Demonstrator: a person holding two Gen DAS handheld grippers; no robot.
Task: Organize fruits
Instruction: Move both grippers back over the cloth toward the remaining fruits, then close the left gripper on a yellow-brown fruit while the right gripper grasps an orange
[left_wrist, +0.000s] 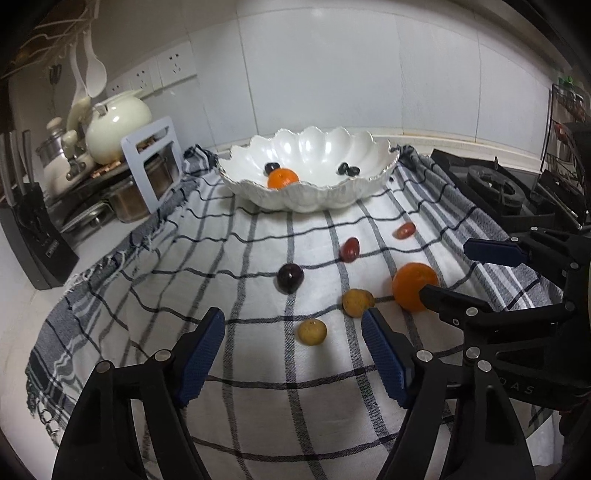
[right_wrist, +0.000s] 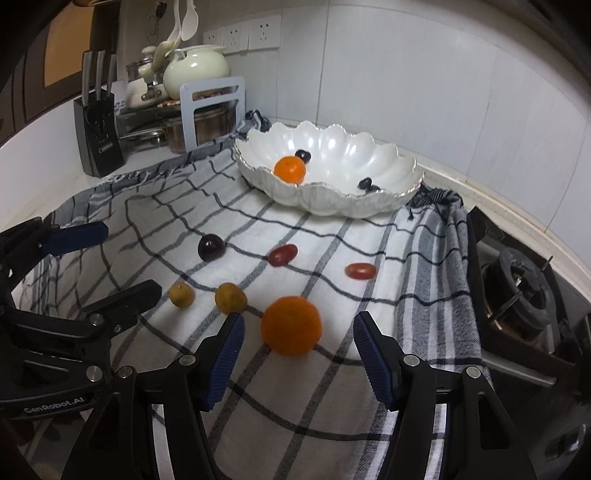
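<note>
A white scalloped bowl stands at the back of the checked cloth and holds a mandarin and three dark grapes. On the cloth lie a larger mandarin, two yellow-brown fruits, a dark round fruit and two red grapes. My left gripper is open just above the cloth, with the nearer yellow-brown fruit between its tips, untouched. My right gripper is open around the larger mandarin, with gaps on both sides.
A knife block, a metal rack with pots and a cream teapot stand at the left. A gas stove burner borders the cloth on the right. The tiled wall rises right behind the bowl.
</note>
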